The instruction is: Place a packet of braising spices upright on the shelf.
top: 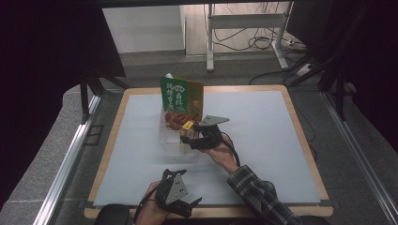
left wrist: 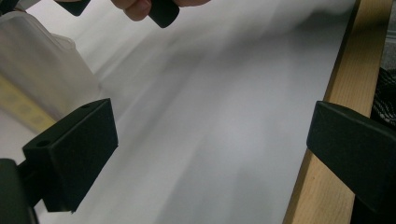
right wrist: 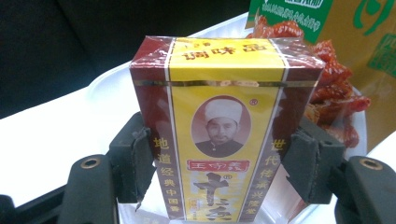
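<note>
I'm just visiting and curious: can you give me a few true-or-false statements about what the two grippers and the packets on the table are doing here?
1. The right gripper grips a yellow and maroon box by its sides. True.
2. The left gripper holds a packet. False: its jaws stand wide apart with nothing but the white mat between them.
3. A green and orange bag stands upright behind the box. True.
4. The box lies flat on the wooden table edge. False: it is held over a clear tray near the middle of the mat.
5. The left gripper is beside the bag. False: it sits at the near edge, by the person.
</note>
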The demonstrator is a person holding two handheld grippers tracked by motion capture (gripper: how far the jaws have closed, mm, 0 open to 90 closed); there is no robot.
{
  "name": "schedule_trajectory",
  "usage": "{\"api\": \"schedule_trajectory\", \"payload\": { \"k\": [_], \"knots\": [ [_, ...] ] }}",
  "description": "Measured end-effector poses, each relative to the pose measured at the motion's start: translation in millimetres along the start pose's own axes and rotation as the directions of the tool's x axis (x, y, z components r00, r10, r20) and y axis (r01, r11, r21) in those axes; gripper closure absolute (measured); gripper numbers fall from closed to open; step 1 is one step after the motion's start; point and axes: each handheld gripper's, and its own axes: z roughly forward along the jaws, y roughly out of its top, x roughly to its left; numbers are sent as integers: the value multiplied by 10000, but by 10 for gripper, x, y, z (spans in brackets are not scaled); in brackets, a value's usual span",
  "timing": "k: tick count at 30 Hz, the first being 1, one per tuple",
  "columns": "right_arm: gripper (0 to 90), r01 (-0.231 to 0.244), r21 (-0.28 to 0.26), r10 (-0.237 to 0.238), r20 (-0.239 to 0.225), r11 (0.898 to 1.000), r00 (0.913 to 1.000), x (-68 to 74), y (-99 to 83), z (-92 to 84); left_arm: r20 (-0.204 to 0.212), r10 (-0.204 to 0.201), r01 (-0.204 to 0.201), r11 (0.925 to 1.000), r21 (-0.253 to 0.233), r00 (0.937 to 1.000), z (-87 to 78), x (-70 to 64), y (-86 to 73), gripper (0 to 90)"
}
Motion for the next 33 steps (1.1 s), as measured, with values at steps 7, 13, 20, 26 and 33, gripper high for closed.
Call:
{"api": "schedule_trajectory", "payload": {
  "k": [7,13,20,26,33],
  "knots": [
    [311,92,9,-92,37,10000,10000,5,12,11,-39,-21,21,10000,-18,10000,-7,7,-2,16],
    [239,222,198,-223,61,9996,9997,-12,51,18,-58,-18,18,10000,-34,10000,-13,12,-3,17],
    [115,141,529,-130,-220,9985,9997,-36,120,-67,-83,-33,32,10000,-62,10000,-14,13,-2,17],
    [53,549,1065,-550,-20,9928,9985,-6,151,-216,-86,-53,52,10000,-80,9999,-18,15,-4,17],
    [32,724,1574,-778,282,9849,9966,5,81,-432,-82,-80,79,9999,-80,9999,-17,14,-5,16]
  ]
}}
